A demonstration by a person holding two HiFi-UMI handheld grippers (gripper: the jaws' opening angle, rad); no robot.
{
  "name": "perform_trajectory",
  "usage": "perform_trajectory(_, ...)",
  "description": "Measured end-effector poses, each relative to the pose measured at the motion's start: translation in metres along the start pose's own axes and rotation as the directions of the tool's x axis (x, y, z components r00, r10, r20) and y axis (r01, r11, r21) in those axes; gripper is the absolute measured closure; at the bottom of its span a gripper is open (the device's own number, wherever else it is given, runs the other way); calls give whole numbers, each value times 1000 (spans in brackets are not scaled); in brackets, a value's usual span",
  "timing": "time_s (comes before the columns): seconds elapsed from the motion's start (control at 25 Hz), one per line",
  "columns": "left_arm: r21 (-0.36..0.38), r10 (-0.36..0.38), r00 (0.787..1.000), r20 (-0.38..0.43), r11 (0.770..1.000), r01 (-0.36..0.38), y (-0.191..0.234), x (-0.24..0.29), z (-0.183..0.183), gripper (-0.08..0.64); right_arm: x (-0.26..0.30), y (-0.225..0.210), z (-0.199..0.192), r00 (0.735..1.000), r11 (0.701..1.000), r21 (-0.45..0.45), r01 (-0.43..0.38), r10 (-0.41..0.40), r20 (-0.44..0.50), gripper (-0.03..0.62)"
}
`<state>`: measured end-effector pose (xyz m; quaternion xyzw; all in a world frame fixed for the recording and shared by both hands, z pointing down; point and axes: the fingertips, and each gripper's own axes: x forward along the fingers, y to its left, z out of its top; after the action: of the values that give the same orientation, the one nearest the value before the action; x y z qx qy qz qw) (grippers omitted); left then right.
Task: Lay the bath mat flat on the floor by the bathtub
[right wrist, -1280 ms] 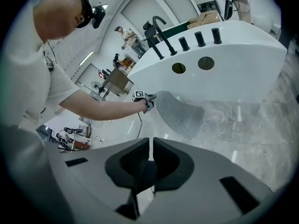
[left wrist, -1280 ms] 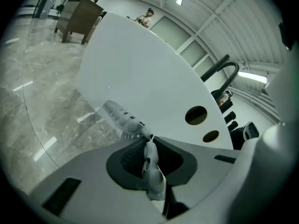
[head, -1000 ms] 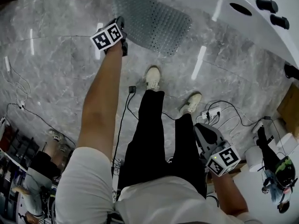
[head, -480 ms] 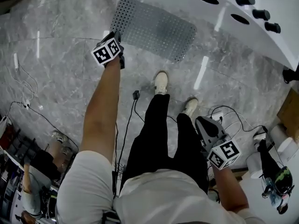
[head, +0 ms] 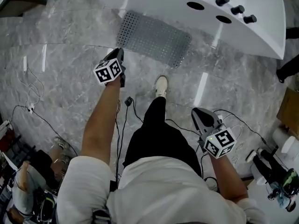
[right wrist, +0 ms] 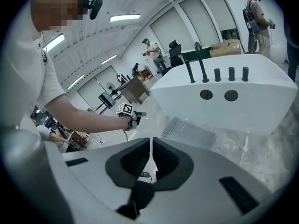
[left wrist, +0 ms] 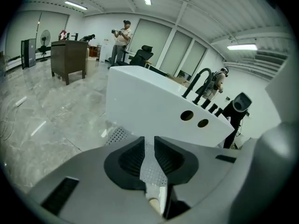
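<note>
Fingers (left wrist: 128, 160) of my left gripper (left wrist: 149, 143) are standing slightly apart, and I am holding nothing between them. Through the narrow gap I am seeing only a strip of the bath mat (head: 154, 38) far in front. I am stretching my left arm (head: 100, 125) forward, and this gripper is hanging near the left corner of the mat, apart from it.

The 2 fingers (right wrist: 133, 160) of my right gripper (right wrist: 151, 143) are pressing almost together, with only a thin slit between them, and they are also gripping nothing. I am keeping this gripper low at my right side, well apart from the mat.

The grey mat with its many small holes is lying flat on the marble floor (head: 60, 64), just beside the white wall of the bathtub (head: 159, 3). Its long side is running along the tub, and in the head view the tub rim is covering the far edge. No corner is looking folded or lifted.

On the tub rim, dark faucet fittings (head: 224, 1) are standing in a row. My white shoe (head: 161, 85) is resting on the floor near the front edge of the mat, not touching it. A black cable (head: 128, 101) is lying on the floor beside that shoe.
</note>
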<state>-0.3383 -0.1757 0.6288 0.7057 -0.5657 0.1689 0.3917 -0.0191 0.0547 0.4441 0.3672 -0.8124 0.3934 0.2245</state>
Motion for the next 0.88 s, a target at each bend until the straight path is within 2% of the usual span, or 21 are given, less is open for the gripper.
perform_trajectory(0.2,63,-92,995,21,994,91,-41,-83,-17,511,-37,32,-25,998,999,-23,26,-24,65,575)
perform_trajectory(0.4,136,-219,975,27,967,213,-98,-184,-37,531,-81,72,-58,993,997,-73,37,-29,113,581)
perform_trajectory(0.68,227,-389,921,-12,896,381,-162,-324,-58,540,-126,124,-77,986,989,-140,43,-19,164,583)
perform_trajectory(0.88,314,-474,876,-93,820,478,-196,-383,-68,540,-141,153,-71,980,985,-162,56,-23,199,583)
